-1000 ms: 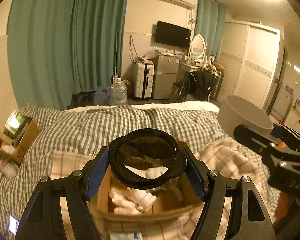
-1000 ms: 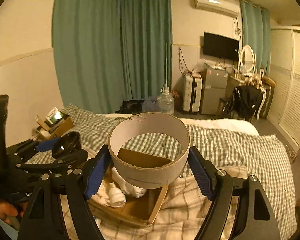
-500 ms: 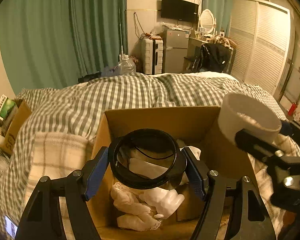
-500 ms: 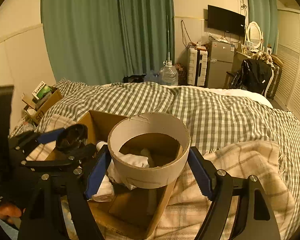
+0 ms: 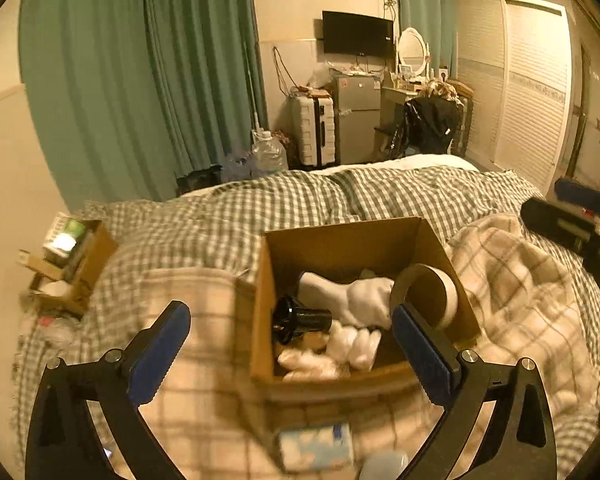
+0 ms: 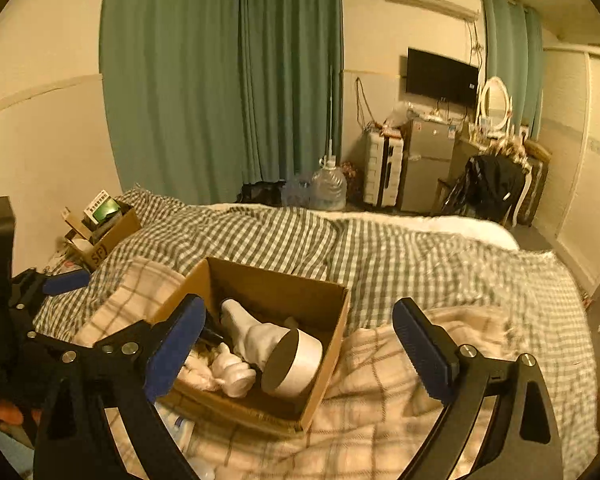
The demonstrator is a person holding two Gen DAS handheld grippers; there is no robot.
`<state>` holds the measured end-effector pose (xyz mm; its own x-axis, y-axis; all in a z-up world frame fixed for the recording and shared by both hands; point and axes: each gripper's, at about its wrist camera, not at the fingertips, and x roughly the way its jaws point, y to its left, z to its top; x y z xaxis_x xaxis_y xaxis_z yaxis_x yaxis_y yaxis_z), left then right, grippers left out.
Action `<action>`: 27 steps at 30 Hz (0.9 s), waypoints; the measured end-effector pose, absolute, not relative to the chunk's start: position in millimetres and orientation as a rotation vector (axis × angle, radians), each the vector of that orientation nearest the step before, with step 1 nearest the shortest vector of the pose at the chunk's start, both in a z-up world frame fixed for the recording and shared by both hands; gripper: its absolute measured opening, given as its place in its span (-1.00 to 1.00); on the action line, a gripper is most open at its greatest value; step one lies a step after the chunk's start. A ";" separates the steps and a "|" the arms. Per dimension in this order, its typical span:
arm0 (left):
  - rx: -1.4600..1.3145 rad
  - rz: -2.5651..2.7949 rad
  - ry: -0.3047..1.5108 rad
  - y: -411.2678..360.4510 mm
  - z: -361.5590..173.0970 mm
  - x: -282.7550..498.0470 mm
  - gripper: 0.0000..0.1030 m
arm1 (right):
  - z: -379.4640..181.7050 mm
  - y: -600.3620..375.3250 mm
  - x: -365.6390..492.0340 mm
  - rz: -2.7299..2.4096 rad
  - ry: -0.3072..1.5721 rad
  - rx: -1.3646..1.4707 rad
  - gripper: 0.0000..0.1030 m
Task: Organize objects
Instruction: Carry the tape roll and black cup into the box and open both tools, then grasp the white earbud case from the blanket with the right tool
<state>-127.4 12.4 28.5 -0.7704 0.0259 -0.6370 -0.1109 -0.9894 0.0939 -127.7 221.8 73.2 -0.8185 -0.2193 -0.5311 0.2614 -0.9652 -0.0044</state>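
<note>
An open cardboard box [image 5: 340,240] [image 6: 332,320] sits on the bed. Inside lie a black cup-shaped object [image 5: 300,318], a white cardboard ring [image 5: 428,294] [image 6: 296,364] on its side against the box's right wall, and white figurine-like pieces [image 5: 352,300] [image 6: 252,332]. My left gripper [image 5: 290,344] is open and empty, above the box's near edge. My right gripper [image 6: 296,344] is open and empty, above the box. The right gripper also shows at the right edge of the left wrist view [image 5: 580,224], and the left gripper at the left of the right wrist view [image 6: 48,284].
The bed has a green checked duvet [image 5: 300,200] and a beige plaid blanket [image 6: 420,400]. A small box of items [image 5: 72,256] sits at the bed's left edge. A tissue pack [image 5: 316,446] lies in front of the box. Curtains, suitcase and fridge stand beyond.
Both grippers have opened and let go: the black object and the white ring now lie in the box. Both grippers have pulled back and up from the box.
</note>
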 end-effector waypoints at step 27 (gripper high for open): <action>-1.469 2.835 -0.035 -51.7 -102.2 -56.0 1.00 | -105.3 137.7 -74.8 -2.341 0.385 1.319 0.64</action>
<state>-56.0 -51.7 -102.2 -0.5760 -0.0359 -0.8167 0.0562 -0.9984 0.0042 -74.8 137.7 -105.3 -0.4592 -0.2256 -0.8592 0.4888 -0.8718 -0.0322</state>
